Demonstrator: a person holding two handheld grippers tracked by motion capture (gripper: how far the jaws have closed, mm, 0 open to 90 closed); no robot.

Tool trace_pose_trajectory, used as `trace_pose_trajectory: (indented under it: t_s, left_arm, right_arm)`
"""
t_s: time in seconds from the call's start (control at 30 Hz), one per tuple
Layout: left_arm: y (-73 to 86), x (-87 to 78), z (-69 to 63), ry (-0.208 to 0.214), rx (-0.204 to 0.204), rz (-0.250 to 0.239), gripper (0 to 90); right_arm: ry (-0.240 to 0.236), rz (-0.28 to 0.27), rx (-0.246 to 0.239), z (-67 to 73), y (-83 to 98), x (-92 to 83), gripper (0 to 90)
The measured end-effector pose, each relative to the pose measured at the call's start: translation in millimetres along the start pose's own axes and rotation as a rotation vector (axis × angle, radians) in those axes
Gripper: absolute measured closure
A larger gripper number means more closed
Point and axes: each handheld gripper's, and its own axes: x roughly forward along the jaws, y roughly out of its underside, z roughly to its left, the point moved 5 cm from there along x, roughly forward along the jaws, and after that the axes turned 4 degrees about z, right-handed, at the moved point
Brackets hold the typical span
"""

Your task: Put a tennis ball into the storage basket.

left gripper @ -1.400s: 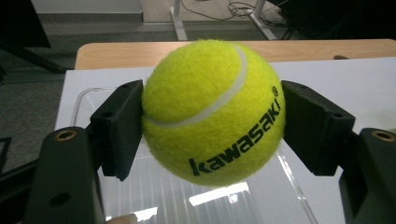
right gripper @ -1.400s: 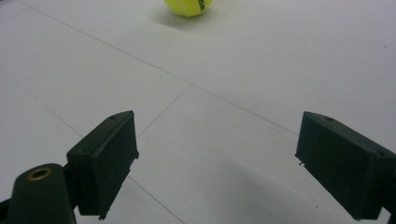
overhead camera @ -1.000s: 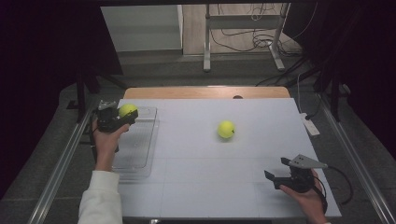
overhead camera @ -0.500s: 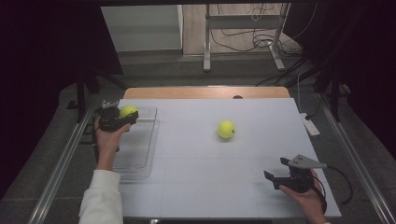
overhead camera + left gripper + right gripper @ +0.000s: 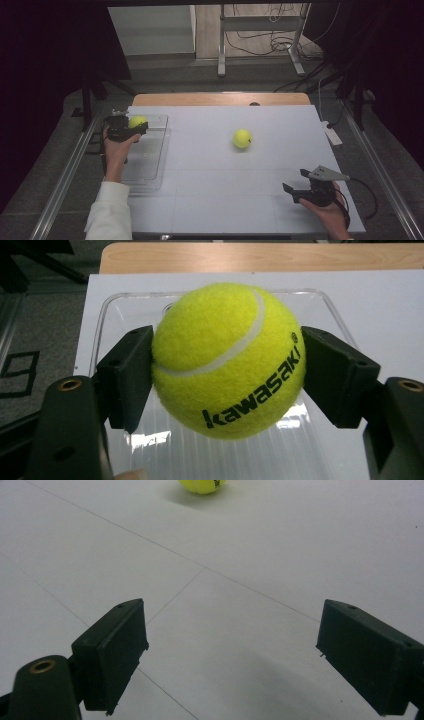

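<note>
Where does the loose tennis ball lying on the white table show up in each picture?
High view: the loose tennis ball lies mid-table, right of centre.
Left gripper view: not in it.
Right gripper view: at the top edge, cut off.
Shared landmark: the white table, seen in every view.

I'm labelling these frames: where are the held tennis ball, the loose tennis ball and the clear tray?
held tennis ball (image 5: 227,360): left gripper view, middle of its felt.
loose tennis ball (image 5: 242,138): high view, its centre.
clear tray (image 5: 150,165): high view, bare floor.
</note>
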Motion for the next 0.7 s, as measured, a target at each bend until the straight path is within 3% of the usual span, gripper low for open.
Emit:
trace_pose_trajectory:
  t_s: [0.47, 0.7]
  left_arm:
    - [9.7, 16.1, 4.9, -0.032, 0.014, 0.089, 26.6]
    - [10.2, 17.0, 4.1, -0.035, 0.017, 0.091, 26.6]
  right_arm:
    - [-0.003, 0.001, -0.002, 0.3, 0.2, 0.1, 12.8]
    - [-0.001, 0.002, -0.002, -0.4, 0.3, 0.5, 12.8]
